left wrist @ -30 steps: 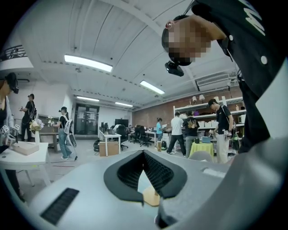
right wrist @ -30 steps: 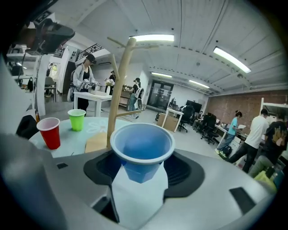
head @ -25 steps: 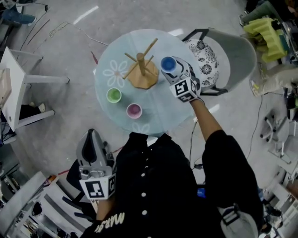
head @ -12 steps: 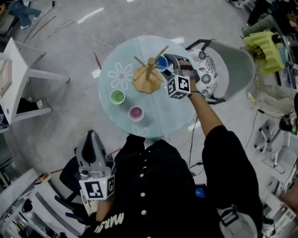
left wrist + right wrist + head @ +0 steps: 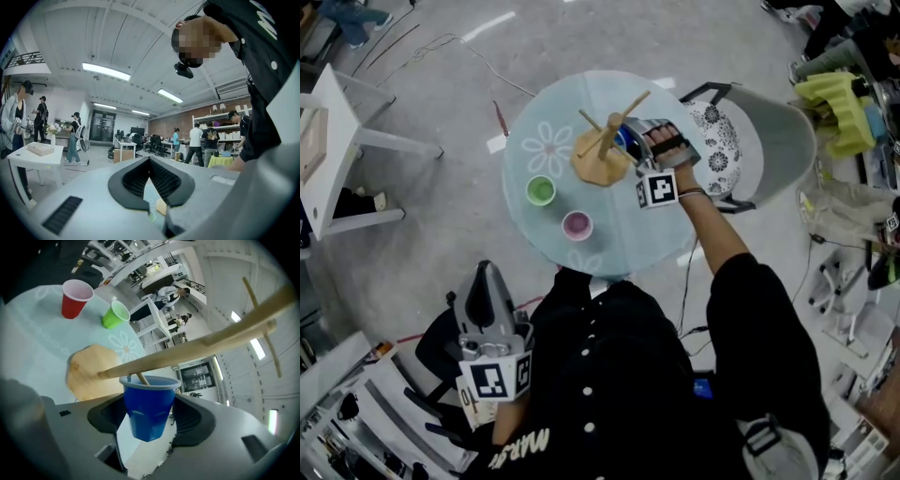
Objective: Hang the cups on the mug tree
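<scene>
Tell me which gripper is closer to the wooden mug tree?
Right. The right gripper holds a blue plastic cup against the wooden mug tree. The left gripper hangs low beside the person's body, off the pale round table.

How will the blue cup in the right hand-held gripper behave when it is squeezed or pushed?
The blue cup probably flexes easily: its thin wall shows creases where the right hand-held gripper presses it. It is likely very light, being small and thin-walled. Its base is narrower than its rim, so a push may tip it.
</scene>
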`<state>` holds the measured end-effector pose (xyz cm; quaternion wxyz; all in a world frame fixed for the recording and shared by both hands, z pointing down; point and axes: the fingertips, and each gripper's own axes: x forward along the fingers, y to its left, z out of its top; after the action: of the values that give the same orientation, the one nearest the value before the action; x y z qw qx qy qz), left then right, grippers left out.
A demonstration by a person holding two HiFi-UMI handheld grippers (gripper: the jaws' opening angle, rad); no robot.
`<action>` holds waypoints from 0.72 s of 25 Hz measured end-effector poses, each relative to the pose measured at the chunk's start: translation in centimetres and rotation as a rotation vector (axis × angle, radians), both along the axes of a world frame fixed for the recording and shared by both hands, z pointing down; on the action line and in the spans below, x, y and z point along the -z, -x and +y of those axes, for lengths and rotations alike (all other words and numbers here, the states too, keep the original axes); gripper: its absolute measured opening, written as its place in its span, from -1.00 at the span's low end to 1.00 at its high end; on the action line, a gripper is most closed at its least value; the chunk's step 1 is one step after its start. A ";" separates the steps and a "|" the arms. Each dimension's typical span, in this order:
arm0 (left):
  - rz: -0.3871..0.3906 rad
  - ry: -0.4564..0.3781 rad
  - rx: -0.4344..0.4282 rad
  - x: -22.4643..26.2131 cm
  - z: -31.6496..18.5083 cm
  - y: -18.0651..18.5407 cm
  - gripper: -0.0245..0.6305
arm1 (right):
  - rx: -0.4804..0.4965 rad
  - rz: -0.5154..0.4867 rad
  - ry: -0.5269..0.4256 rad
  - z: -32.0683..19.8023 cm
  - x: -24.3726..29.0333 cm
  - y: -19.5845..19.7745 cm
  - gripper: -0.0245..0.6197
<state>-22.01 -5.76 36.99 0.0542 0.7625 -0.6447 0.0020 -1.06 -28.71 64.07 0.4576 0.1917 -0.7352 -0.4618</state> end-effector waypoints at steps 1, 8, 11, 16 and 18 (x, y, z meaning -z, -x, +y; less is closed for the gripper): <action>0.002 0.003 0.001 -0.1 0.0 0.0 -0.94 | 0.017 0.015 -0.025 0.2 0.0 0.2 -0.03; 0.011 0.007 0.000 -0.6 0.1 -0.3 -0.94 | 0.081 0.073 -0.037 2.0 -1.4 0.4 0.06; 0.013 0.007 -0.001 -0.5 0.1 -0.5 -0.93 | 0.063 0.051 -0.022 2.2 -1.3 0.4 0.09; 0.019 0.002 0.002 -0.2 0.2 -0.7 -0.94 | 0.062 0.036 0.030 3.6 -2.0 0.5 0.19; 0.019 -0.001 0.000 -0.1 0.3 -0.8 -0.94 | 0.050 0.029 0.062 4.5 -2.8 0.2 0.20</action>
<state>-21.21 -5.45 37.06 0.0598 0.7625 -0.6442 -0.0056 -1.24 -24.25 66.84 0.4624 0.1521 -0.7470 -0.4529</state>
